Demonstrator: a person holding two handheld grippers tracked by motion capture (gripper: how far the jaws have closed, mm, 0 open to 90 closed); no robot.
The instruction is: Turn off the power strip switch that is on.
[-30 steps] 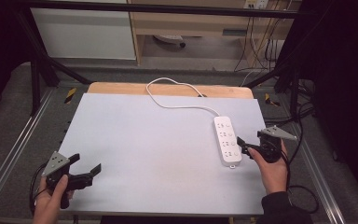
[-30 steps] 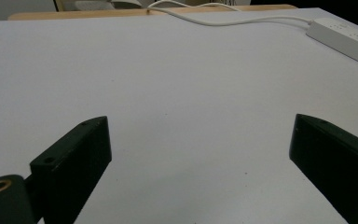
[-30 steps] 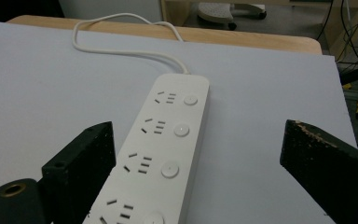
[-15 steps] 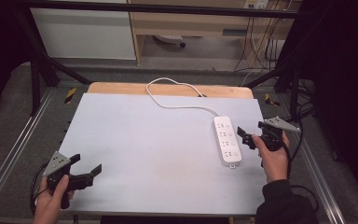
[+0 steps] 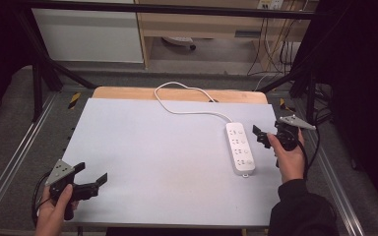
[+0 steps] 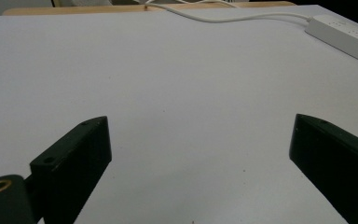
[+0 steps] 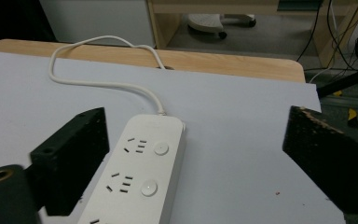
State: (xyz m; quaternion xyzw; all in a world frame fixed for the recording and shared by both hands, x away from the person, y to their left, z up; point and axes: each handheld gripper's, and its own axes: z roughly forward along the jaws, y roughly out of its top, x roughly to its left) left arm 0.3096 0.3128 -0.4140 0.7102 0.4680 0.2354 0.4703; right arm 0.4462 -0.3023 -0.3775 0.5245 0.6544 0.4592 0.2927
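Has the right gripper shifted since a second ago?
Yes. In the high view the right gripper has moved toward the table's far edge alongside the power strip, which stayed put; its jaws have just been opening, empty.

One white power strip (image 5: pixel 239 148) lies on the table, with one white cable (image 5: pixel 184 109) leaving its far end. The strip carries four socket groups in a row along its length, each group paired with one round button; the right gripper view shows two of these groups in full and part of a third. One pale grey mat (image 5: pixel 167 162) covers one wooden table (image 5: pixel 128 93). Two hand-held grippers are present: one left gripper (image 5: pixel 86 178) and one right gripper (image 5: pixel 262 137), each with two black jaws and one grey three-cornered plate on top.
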